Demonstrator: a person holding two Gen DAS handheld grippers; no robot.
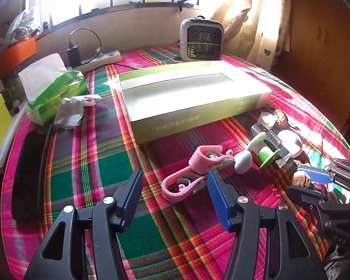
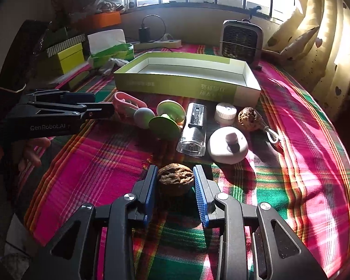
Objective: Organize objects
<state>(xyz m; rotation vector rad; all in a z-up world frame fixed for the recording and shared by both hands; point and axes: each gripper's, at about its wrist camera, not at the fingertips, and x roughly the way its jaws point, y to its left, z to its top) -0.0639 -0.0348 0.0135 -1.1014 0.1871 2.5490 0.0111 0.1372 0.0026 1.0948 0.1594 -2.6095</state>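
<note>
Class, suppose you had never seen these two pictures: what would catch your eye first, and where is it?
Probably the walnut, up front between the right gripper's blue pads, on the loud pink-and-green plaid cloth. Behind it lies the open, empty green box, a row of small items before it.

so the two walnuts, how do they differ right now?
The near walnut sits between the right gripper's pads, wide side on; the far walnut lies free beside the white cap, near the green box. The near one looks darker and shaded, the far one sunlit. Both rest on the plaid cloth.
</note>
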